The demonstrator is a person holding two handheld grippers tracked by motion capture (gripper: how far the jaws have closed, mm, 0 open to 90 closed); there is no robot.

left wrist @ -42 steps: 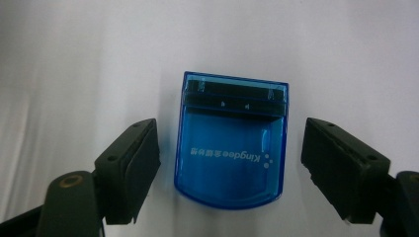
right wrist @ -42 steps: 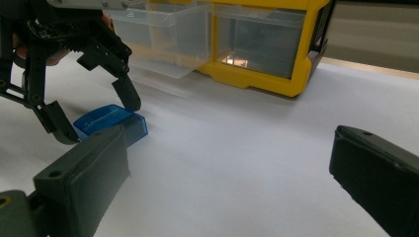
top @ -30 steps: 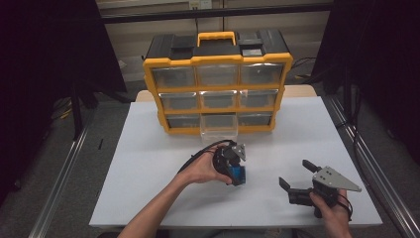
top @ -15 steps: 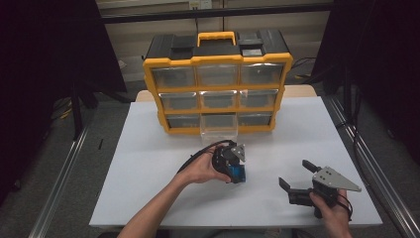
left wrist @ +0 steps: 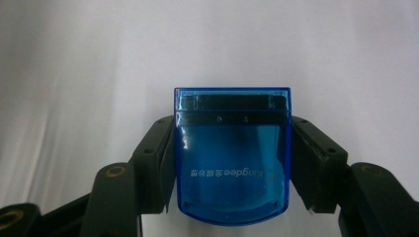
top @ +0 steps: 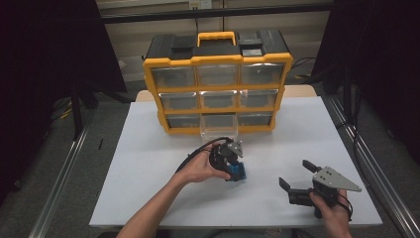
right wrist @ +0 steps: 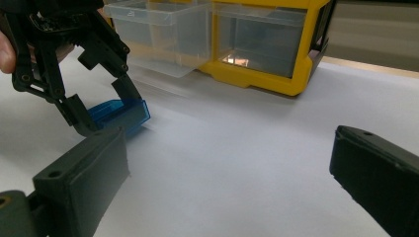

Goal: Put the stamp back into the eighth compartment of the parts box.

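left gripper (top: 236, 170) clenched on blue box (left wrist: 232, 165), near table (top: 148, 163) middle | open drawer (top: 218, 130) straight beyond it toward far edge | right gripper (top: 296, 177) released, farther, near right corner

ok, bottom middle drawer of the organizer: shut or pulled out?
Pulled out. The clear bottom middle drawer juts forward past the yellow organizer front over the table; its neighbours sit flush. Contents: cannot tell.

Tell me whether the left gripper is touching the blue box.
Touching. In the left gripper view, both black jaws press flat against the sides of the blue box, with no gap; the left gripper has just been closing on it.
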